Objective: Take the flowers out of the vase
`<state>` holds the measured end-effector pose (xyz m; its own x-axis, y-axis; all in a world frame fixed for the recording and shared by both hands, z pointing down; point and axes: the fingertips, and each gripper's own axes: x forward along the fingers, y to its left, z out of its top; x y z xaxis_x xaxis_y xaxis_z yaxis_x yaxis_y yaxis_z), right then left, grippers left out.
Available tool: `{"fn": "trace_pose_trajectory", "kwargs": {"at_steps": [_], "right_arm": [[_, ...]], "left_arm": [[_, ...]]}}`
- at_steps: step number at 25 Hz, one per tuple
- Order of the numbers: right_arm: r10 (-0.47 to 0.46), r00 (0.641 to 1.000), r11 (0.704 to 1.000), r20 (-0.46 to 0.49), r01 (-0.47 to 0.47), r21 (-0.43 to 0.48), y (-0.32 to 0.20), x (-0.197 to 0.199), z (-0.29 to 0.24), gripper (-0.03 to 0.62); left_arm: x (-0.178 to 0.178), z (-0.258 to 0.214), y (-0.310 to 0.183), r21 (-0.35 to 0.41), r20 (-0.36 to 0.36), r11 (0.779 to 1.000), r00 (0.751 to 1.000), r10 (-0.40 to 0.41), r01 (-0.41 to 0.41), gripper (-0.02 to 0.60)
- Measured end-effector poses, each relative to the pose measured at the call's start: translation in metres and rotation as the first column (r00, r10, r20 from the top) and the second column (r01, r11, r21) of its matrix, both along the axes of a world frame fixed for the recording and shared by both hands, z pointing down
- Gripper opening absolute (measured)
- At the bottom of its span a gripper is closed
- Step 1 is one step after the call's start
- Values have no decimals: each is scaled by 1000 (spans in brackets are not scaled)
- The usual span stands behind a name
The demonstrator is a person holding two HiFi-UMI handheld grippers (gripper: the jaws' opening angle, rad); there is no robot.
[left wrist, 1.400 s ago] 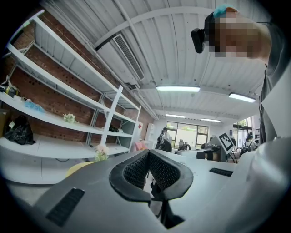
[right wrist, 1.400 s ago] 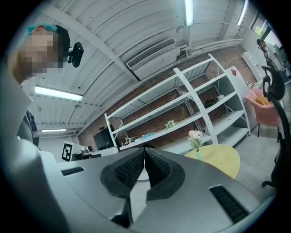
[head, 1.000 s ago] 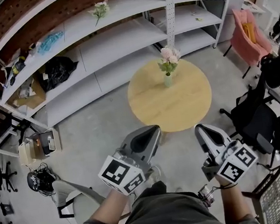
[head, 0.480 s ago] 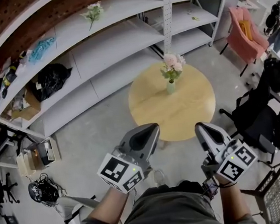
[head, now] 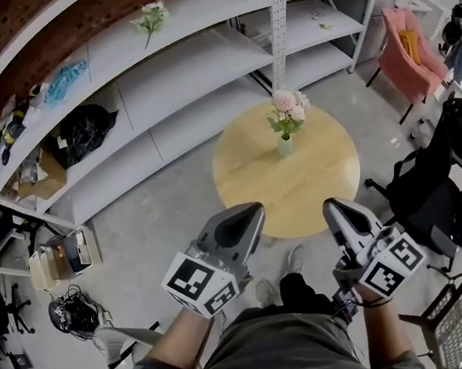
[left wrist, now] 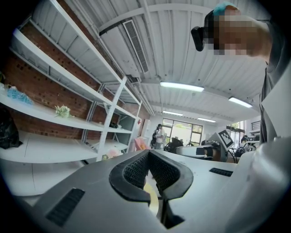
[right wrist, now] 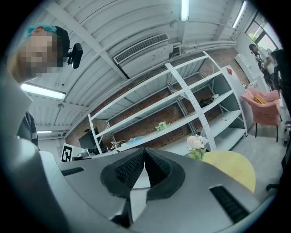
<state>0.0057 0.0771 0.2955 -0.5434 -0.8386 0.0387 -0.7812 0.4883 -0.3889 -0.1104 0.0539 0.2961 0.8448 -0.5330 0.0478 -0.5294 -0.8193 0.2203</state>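
Note:
A bunch of pink and white flowers stands in a small pale green vase on a round wooden table, toward its far side. Both grippers hang in front of the person, short of the table's near edge. My left gripper is shut with nothing in it; its pads meet at the tips. My right gripper is shut and empty too, its fingertips touching. In the right gripper view the flowers and table show to the right of the jaws.
Long white shelving runs behind the table, holding a spare flower bunch, a black bag and boxes. A pink armchair and black office chairs stand to the right. A white chair is at the lower left.
The view has advanced toward the table, which now lies a little nearer and lower in the head view. Both grippers stay shut and keep their positions in front of the person.

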Motion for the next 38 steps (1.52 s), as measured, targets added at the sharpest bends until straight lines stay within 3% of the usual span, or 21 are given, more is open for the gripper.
{"fn": "trace_pose_trajectory", "kwargs": {"at_steps": [8, 26, 38], "right_arm": [[-45, 999, 999, 8, 45, -15, -46, 19, 3, 15], [-186, 982, 977, 30, 189, -100, -164, 85, 44, 15], [-153, 987, 970, 48, 160, -185, -196, 112, 80, 15]], "left_arm": [[23, 1, -41, -14, 17, 999, 999, -32, 32, 6], [101, 55, -153, -88, 114, 986, 985, -130, 140, 6], [119, 109, -203, -136, 166, 981, 979, -118, 141, 6]]}}
